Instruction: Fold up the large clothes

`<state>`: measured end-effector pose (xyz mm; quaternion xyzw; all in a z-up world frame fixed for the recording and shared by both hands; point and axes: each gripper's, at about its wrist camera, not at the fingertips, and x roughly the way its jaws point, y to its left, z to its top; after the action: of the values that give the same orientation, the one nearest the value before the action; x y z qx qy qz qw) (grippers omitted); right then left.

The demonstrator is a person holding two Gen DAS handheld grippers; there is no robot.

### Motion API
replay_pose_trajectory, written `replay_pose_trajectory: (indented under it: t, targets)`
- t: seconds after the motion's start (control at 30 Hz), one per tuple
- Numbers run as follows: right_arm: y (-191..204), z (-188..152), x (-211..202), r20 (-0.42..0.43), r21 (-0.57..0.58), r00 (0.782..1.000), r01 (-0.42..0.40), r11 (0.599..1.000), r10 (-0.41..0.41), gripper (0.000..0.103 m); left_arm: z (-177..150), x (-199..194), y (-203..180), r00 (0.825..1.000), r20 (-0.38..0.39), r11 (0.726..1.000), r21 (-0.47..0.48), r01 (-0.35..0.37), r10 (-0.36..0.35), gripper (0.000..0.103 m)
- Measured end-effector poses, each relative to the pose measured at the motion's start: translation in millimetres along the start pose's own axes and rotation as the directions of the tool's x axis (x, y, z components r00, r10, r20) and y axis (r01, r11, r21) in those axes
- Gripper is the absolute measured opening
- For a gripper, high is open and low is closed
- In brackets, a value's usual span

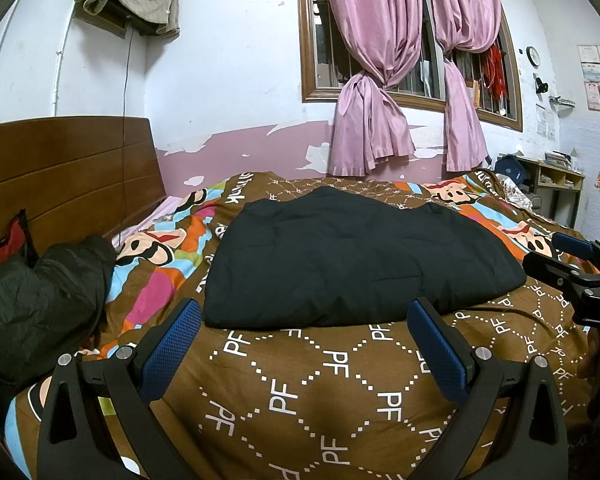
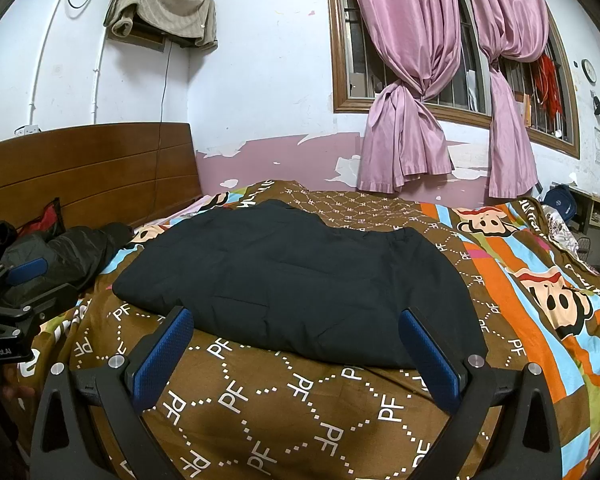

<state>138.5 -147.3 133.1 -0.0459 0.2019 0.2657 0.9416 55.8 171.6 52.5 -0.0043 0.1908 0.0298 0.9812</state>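
A black padded garment lies folded into a flat rectangle on the brown patterned quilt. My left gripper hovers open just short of its near edge, blue pads spread wide, nothing between them. My right gripper also stands open at the garment's near edge, holding nothing. Each gripper shows at the side of the other's view: the right gripper at the right edge, the left gripper at the left edge.
A dark crumpled jacket lies at the bed's left by the wooden headboard. Pink curtains hang at the window behind. A desk stands at the far right.
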Motion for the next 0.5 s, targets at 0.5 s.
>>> replay_pose_trajectory:
  t: [0.5]
  targets:
    - [-0.4, 0.3, 0.1, 0.0, 0.0, 1.0, -0.001, 1.0, 0.001, 0.103, 0.5, 0.3, 4.5, 1.0, 0.002, 1.0, 0.017, 0.011, -0.011, 0.101]
